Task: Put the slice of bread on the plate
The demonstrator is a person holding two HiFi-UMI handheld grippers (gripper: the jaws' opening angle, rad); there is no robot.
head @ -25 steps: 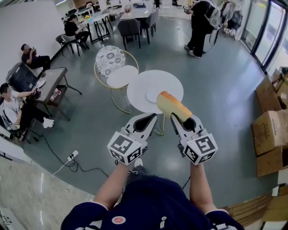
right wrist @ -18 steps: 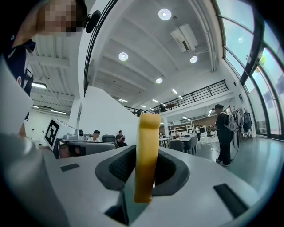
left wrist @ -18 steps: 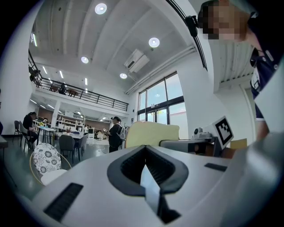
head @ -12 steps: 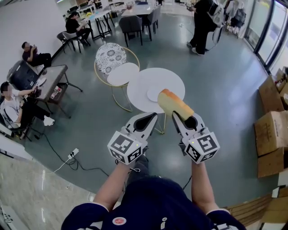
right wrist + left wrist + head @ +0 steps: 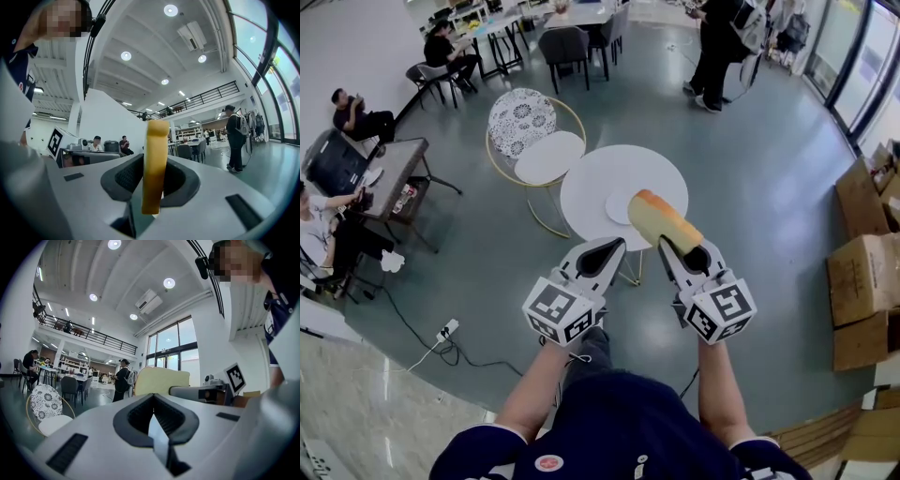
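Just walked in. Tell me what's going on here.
A person holds a claw in each hand. The right claw is shut on a slice of bread, gripped on edge and held up in the air. The left claw is shut and empty beside it. Ahead stands a round white table with a small white plate on it. The bread is not yet on the plate.

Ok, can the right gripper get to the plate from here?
Probably yes. The plate lies on the round table just ahead of the right gripper, which grips the slice of bread. Nothing shows between them.
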